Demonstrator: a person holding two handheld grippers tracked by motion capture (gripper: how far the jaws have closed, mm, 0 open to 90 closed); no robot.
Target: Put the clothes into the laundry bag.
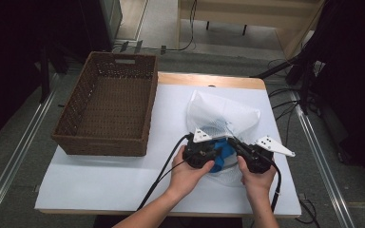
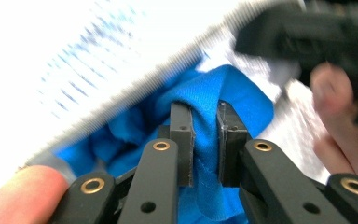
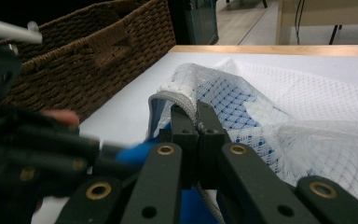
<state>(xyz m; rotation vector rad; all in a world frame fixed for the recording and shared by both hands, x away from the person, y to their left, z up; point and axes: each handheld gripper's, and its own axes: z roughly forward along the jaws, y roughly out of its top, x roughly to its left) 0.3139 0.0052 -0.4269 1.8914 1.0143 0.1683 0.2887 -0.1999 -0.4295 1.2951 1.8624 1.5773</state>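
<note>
left tool (image 2: 204,140) grips blue cloth (image 2: 223,88) | right tool (image 3: 197,122) pinches mesh bag (image 3: 279,116) | wicker basket (image 1: 109,102) beside

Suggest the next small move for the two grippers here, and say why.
Probably draw the left gripper toward the person while the right gripper holds. The left is shut on the blue cloth, part of it inside the white mesh bag; the right pinches the bag's zipper edge.
</note>
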